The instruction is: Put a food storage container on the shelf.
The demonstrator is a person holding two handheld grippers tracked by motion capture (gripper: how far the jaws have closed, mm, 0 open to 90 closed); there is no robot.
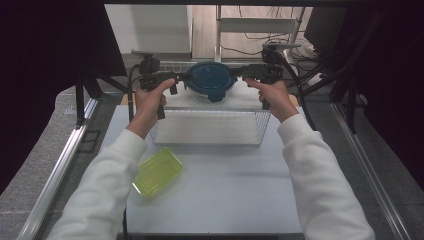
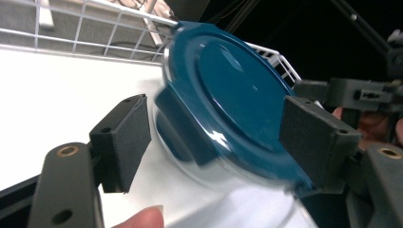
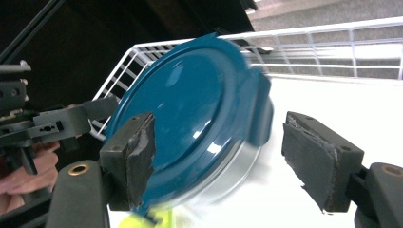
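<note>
Sitting over the far side of the wire basket [image 1: 210,126], the round container [image 1: 211,81] with its dark blue lid [image 2: 228,99] is flanked by both tools, one at each side of its rim. Clear walls are seen under the lid in both gripper views, slightly blurred. The left gripper [image 1: 181,78] is seen with jaws spread apart: in its own view one pad is clear of the container with white surface visible between, and the other pad lies over the lid edge; firm contact there cannot be told. The right gripper [image 1: 239,74] is likewise spread: one pad overlaps the lid edge, the other stands well clear. The container is thus bracketed, not clamped, by either tool. The basket is placed on the white table [image 1: 230,190], toward its far edge. A yellow-green lidded box [image 1: 158,171] is lying on the table nearer the person, on the left, well apart from the basket.
</note>
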